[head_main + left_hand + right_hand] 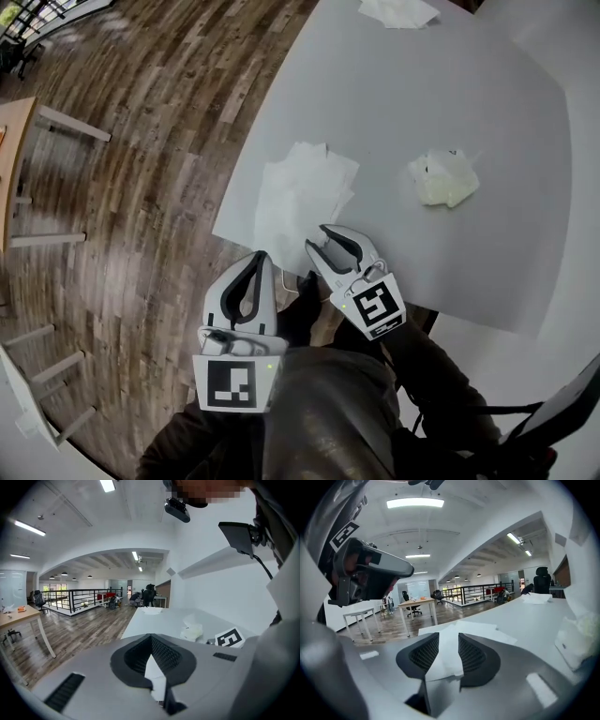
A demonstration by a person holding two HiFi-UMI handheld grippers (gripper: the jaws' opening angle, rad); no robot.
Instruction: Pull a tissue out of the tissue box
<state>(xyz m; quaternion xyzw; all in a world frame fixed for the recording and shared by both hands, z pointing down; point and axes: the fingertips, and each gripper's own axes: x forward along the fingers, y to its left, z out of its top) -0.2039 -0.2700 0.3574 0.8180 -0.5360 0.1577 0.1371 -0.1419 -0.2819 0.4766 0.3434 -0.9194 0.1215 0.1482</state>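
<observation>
A soft pale tissue pack [443, 176] lies on the grey table [487, 103], with a tissue poking out of its top. Loose white tissues [302, 190] are piled by the table's near left edge. My right gripper [323, 246] sits at that pile's near end, jaws apart. In the right gripper view a tissue [446, 660] lies in the gap between its jaws [445, 637], and the pack [576, 639] is off to the right. My left gripper [253, 274] hangs off the table edge over the floor, tips together [151, 637], nothing seen held.
Another loose tissue [398, 11] lies at the table's far end. Wooden floor [141, 141] runs along the left of the table edge [234, 178]. A wooden desk [14, 141] stands further left. The person's dark sleeves [328, 412] fill the bottom.
</observation>
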